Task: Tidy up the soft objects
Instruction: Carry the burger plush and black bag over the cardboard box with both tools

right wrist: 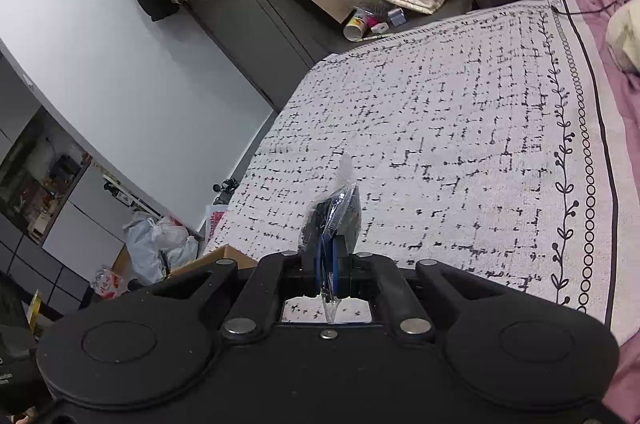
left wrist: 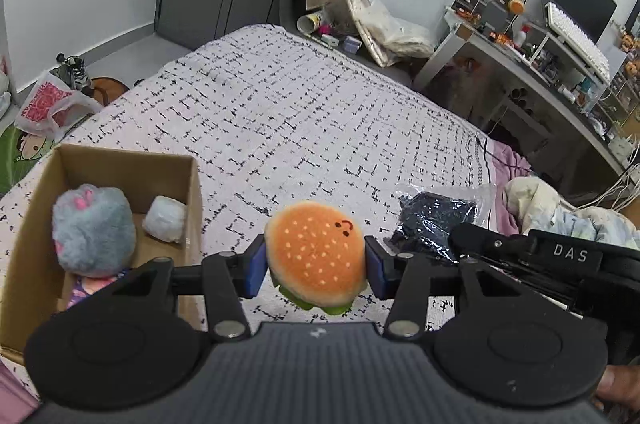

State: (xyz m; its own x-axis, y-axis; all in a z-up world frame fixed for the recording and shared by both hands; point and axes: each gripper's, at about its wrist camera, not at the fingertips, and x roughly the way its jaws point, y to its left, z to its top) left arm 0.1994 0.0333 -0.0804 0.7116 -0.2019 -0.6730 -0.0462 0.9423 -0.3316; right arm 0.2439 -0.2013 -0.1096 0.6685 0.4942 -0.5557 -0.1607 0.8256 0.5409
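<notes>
Left gripper [left wrist: 316, 266] clamped on burger plush [left wrist: 316, 256] above bed [left wrist: 300, 112], just right of cardboard box [left wrist: 192, 192] (grey plush [left wrist: 94, 228] inside). Right gripper [right wrist: 329, 264] pinching clear bag of dark fabric [right wrist: 334, 216] over bed.

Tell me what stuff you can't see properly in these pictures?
- Left wrist view: the doll in the cardboard box is mostly hidden by the gray plush and the left gripper.
- Same view: the burger plush underside is hidden.
- Right wrist view: the plastic bag contents are only a dark bundle pinched in the right gripper.
</notes>
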